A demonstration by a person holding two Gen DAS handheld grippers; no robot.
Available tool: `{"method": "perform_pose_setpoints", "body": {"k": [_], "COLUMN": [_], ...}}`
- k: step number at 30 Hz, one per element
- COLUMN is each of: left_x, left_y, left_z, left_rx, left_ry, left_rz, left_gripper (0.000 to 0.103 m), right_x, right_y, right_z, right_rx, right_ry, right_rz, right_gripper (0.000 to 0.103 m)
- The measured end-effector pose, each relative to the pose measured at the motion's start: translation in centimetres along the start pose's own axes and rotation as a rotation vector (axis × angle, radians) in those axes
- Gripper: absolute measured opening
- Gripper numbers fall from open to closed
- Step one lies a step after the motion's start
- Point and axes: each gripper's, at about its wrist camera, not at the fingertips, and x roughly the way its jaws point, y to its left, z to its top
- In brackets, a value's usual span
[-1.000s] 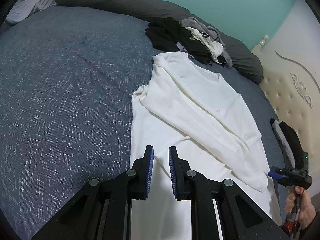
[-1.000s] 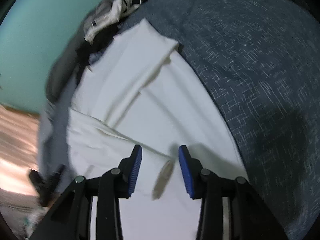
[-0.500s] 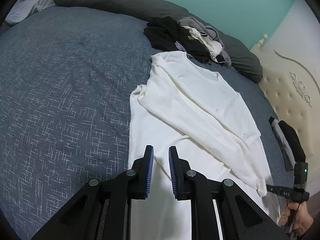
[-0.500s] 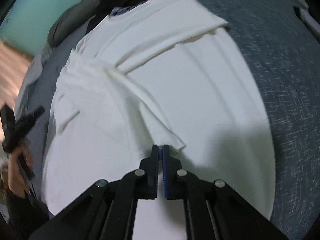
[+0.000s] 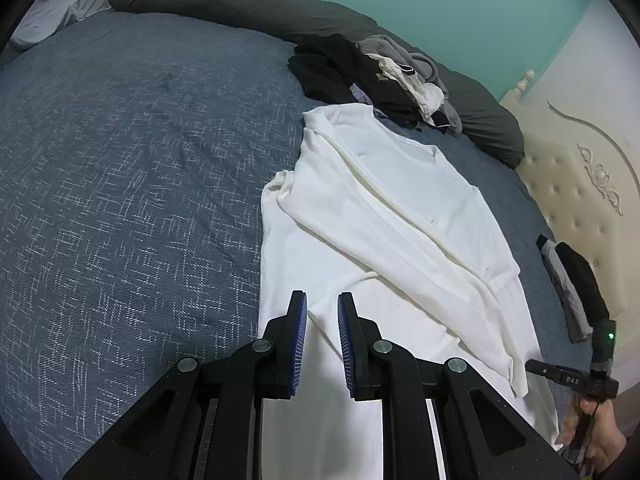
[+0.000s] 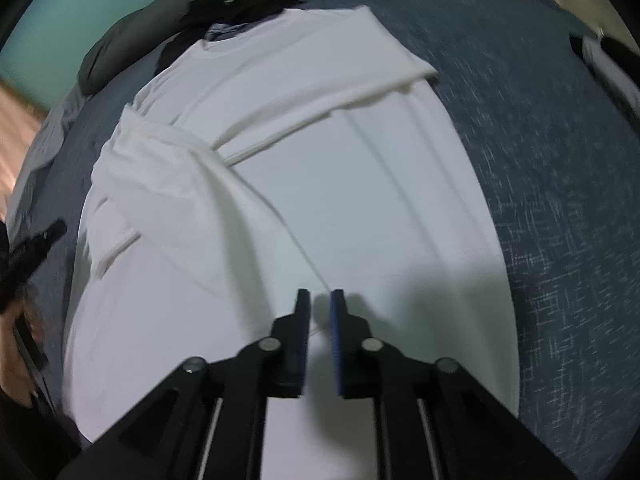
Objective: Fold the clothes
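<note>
Left wrist shows one white shirt (image 5: 400,216), two tools (image 5: 322,344) parted.

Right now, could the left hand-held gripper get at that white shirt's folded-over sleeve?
Probably yes. The left hand-held gripper hovers open over the white shirt, and nothing lies between it and the folded sleeve just ahead.

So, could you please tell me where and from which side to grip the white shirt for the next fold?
Probably the white shirt at its hem, from the near end: both sleeves already lie folded across the body, and that edge lies flat beneath both grippers.
</note>
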Motion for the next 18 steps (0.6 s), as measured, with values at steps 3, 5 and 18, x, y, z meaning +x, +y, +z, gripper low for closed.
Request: {"method": "perform_pose_setpoints", "body": {"k": [3,5,18], "left_x": [0.16,0.19,0.01], "left_y": [-0.19,-0.26,0.27], "left_z": [-0.03,-0.05,0.02], "left_rx": [0.008,0.011,-0.018], "left_ry": [0.007,0.004,-0.018], "left_rz": [0.003,0.012,0.018], "left_gripper": [0.019,0.03,0.04], "right_x": [0.48,0.66,0.84], "right_y": [-0.63,-0.61,0.25], "right_z": [0.4,0.45,-0.02], "right_rx": [0.02,0.011,-0.096], "right_ry": [0.012,0.015,0.042], "right_rz": [0.001,-0.005,-0.034], "right_gripper": [0.023,0.024,0.027]}}
